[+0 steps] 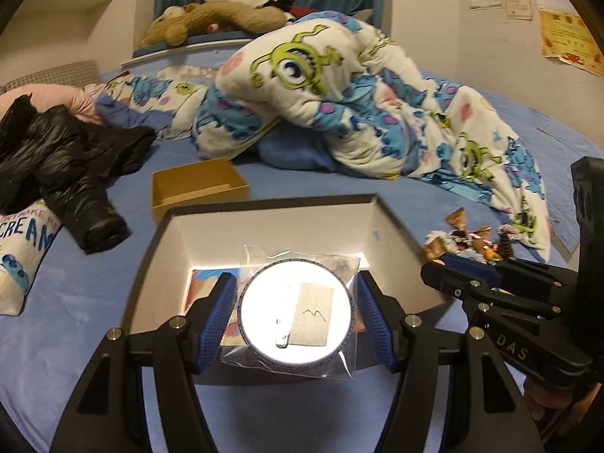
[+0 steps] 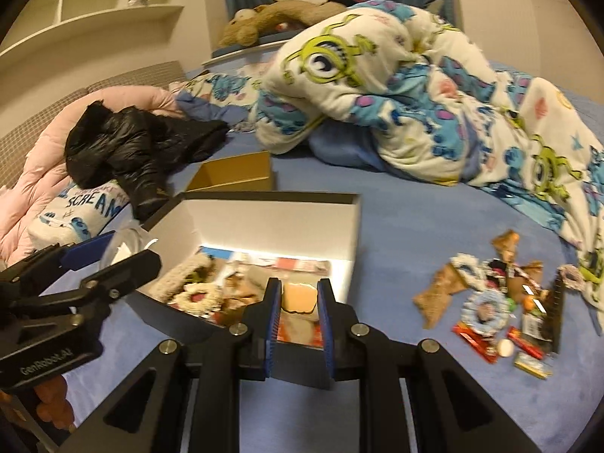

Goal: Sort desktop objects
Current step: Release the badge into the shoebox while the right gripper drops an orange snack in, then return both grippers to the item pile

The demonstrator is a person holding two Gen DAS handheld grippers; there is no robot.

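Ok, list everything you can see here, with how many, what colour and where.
Round badge in clear bag: one, white, held over the big box.
Big box: one, black outside, white inside, on the bed, trinkets inside.
Small box: one, yellow-brown, behind the big box.
Trinket pile: many, mixed colours, right of the big box.
Jacket: one, black, left.
Quilt: one, cartoon print, behind.
Plush toy: one, tan, far ledge.
Left gripper: shut on the badge.
Right gripper: holds a small tan object.
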